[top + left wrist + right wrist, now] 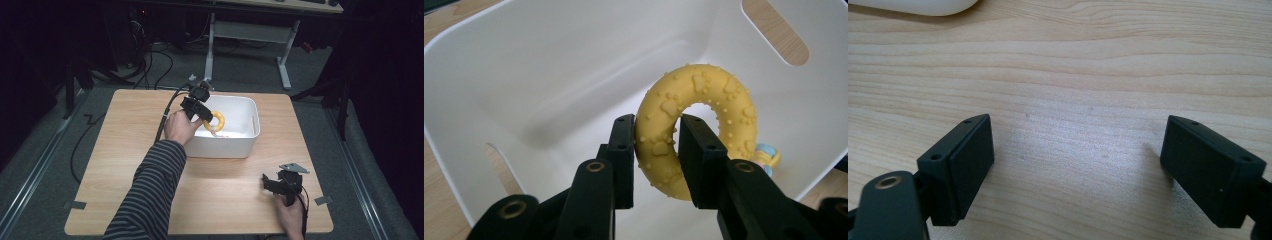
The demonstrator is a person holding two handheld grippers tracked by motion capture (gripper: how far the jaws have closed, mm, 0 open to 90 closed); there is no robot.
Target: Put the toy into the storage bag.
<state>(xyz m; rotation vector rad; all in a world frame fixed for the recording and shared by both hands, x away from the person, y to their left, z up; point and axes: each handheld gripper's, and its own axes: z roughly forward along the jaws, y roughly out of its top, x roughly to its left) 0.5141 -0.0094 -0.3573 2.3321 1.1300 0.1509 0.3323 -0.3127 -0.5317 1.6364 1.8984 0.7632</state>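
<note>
Wooden table [125, 150] in dark room, left gripper [656, 145] pinching yellow ring toy [694, 125] inside white bin [247, 142], right gripper [1078, 165] spread wide over bare wood, well apart from bin.

Striped dark sleeve [150, 195], black claws [656, 150], brass screw eyelets; trailing black cable [167, 112]

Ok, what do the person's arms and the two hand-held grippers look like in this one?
Both are black two-jaw tools with flat rectangular pads and brass-ringed screw holes. The left hand-held gripper trails a black cable; its arm wears a dark sleeve with thin pale stripes. The right hand-held gripper carries a grey three-cornered plate.
</note>
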